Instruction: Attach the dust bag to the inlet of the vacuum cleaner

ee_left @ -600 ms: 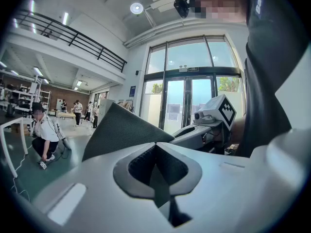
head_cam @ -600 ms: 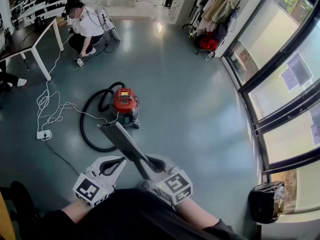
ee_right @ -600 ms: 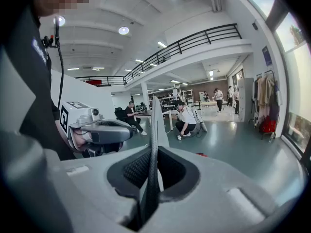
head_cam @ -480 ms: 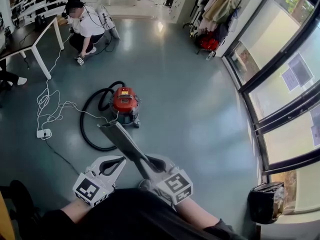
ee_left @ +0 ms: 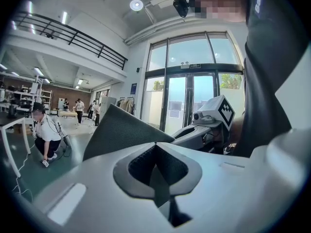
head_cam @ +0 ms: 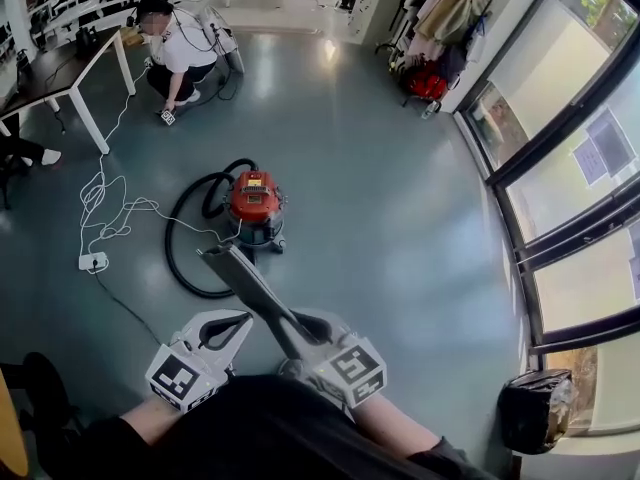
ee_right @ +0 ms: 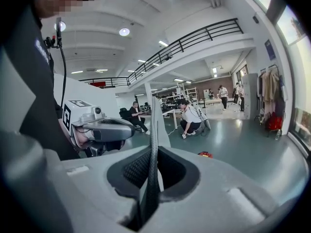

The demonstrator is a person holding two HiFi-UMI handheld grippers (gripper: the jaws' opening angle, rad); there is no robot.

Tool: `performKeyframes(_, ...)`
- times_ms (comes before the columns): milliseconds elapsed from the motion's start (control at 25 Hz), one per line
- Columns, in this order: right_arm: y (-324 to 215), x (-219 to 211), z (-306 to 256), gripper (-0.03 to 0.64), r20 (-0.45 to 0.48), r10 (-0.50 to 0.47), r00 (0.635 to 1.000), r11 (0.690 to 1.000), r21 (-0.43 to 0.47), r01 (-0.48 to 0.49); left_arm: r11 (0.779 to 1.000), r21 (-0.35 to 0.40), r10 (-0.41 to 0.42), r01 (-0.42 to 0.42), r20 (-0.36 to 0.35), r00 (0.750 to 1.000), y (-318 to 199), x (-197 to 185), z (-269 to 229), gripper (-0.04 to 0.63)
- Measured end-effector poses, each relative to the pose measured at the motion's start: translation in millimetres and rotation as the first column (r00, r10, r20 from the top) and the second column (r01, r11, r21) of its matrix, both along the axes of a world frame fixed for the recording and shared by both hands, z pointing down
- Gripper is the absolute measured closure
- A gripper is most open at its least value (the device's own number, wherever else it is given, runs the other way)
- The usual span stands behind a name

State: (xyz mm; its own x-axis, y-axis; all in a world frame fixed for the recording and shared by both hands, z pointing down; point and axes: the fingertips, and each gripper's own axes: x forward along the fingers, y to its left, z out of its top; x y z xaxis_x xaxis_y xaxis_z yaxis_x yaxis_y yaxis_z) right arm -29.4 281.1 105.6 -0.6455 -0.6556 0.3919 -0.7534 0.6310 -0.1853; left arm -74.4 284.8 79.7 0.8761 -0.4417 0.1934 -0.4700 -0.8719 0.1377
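Note:
A red vacuum cleaner (head_cam: 252, 203) stands on the floor ahead of me, with its black hose (head_cam: 187, 243) looped to its left. My right gripper (head_cam: 300, 334) is shut on a flat grey dust bag (head_cam: 245, 286), which reaches up and left toward the vacuum. In the right gripper view the dust bag (ee_right: 154, 130) stands edge-on between the pads, and the vacuum cleaner (ee_right: 205, 154) shows small beyond it. My left gripper (head_cam: 240, 319) hangs beside the bag, shut with nothing in it. Seen from the left gripper view, the dust bag (ee_left: 121, 130) rises ahead of the closed left gripper (ee_left: 156, 145).
A white cable and power strip (head_cam: 92, 261) lie left of the vacuum. A person (head_cam: 175, 48) crouches at the back near a white table (head_cam: 65, 73). A clothes rack (head_cam: 440, 23) stands at the back right, and a black bin (head_cam: 535, 408) sits by the windows.
The head view has shifted a little, so the vacuum sits slightly lower and further right. Both grippers and the bag keep their places.

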Motion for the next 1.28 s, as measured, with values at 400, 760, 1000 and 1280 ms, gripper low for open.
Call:
performKeyframes(400,-2,16,13,0.597,0.025,-0.079,0.997,0.997,-0.014,0.079,0.997,0.015,-0.076,0.076,0.045,0.996,-4,14,0,0.577)
performKeyframes(760,-8,44,20,0.597,0.024,-0.148,0.989,0.989,-0.014,0.148,0.987,0.038,-0.159,0.156,0.068,0.985,-7,37,-2,0.577)
performKeyframes(1000,-25,52,30,0.597,0.002,-0.151,0.989,0.988,-0.034,0.151,0.984,0.013,-0.177,0.176,0.044,0.983,-23,38,4,0.577)
performKeyframes(1280,-66,35,31,0.597,-0.033,-0.128,0.991,0.991,-0.041,0.127,0.993,-0.001,-0.115,0.115,0.014,0.993,-75,31,10,0.577)
